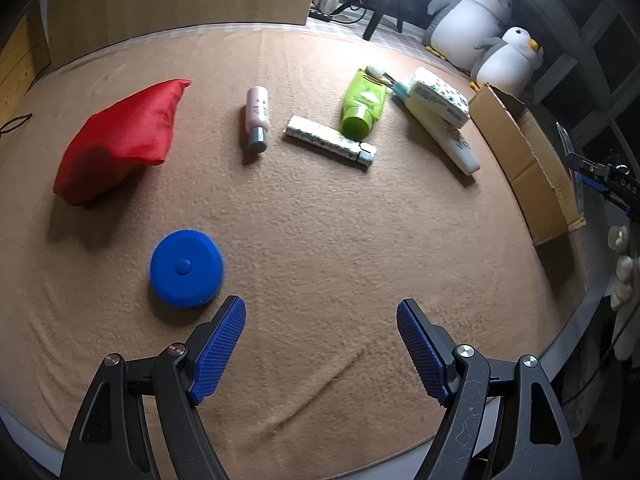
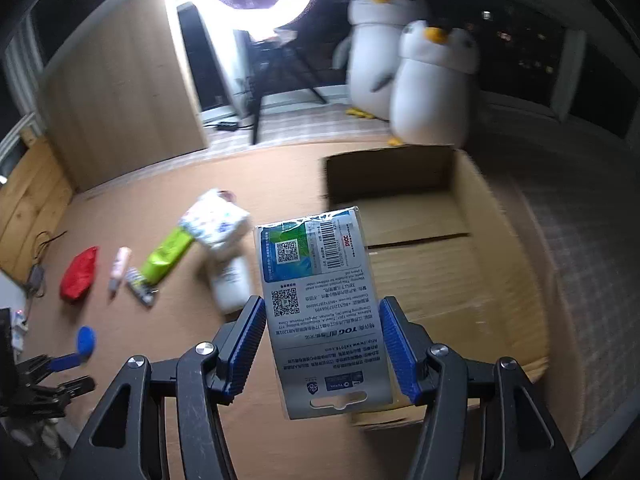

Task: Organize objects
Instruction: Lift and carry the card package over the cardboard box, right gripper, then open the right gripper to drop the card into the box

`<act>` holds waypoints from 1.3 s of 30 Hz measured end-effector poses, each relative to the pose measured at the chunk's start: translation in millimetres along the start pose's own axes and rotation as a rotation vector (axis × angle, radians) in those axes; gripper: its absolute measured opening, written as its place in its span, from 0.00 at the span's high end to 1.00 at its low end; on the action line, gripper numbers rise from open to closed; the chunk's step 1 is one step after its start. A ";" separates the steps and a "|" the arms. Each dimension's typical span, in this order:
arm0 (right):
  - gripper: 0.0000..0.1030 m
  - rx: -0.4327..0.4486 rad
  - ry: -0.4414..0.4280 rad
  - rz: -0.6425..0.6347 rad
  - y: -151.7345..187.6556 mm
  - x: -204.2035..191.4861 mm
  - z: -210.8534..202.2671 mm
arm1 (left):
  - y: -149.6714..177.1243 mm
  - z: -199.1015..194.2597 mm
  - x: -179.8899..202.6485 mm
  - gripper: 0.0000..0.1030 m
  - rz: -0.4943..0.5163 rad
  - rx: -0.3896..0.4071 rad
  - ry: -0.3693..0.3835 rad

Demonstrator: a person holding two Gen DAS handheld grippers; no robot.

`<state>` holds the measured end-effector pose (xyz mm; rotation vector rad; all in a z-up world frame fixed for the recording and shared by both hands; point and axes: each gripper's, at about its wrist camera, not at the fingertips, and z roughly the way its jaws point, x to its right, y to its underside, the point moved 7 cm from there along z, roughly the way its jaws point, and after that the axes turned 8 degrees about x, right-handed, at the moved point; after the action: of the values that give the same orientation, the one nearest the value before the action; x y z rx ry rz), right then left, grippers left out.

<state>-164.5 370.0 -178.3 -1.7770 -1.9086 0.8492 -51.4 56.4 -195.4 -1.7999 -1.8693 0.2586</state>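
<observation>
Held a flat pack [image 2: 320, 312] in right gripper [image 2: 324, 344], near box [image 2: 472, 280]; best released low over box floor. Left gripper [image 1: 320, 344] wide, empty.

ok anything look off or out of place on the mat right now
Nothing looks spilled or broken. The bottles and tubes all lie on their sides, and the tissue pack sits crookedly on top of the white bottle. The cardboard box looks empty, and the right gripper holds a carded packet in front of it.
</observation>
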 end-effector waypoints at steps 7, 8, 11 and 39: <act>0.47 0.006 0.079 0.048 -4.0 45.0 4.4 | -0.7 1.2 2.7 0.21 0.008 -0.002 0.003; 0.47 0.005 0.087 0.051 -4.0 48.4 4.7 | -0.7 1.1 2.5 0.21 0.009 -0.002 0.003; 0.46 0.000 0.101 0.050 -3.6 54.1 7.0 | -0.9 1.1 2.0 0.21 0.010 -0.002 0.004; 0.34 -0.004 -0.075 0.030 -16.9 -22.4 10.4 | -18.2 -21.2 -7.2 0.21 0.038 0.064 -0.061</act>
<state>-181.3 346.0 -172.2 -1.8038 -1.9360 0.9358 -57.0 43.0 -170.4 -1.8043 -1.8479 0.3875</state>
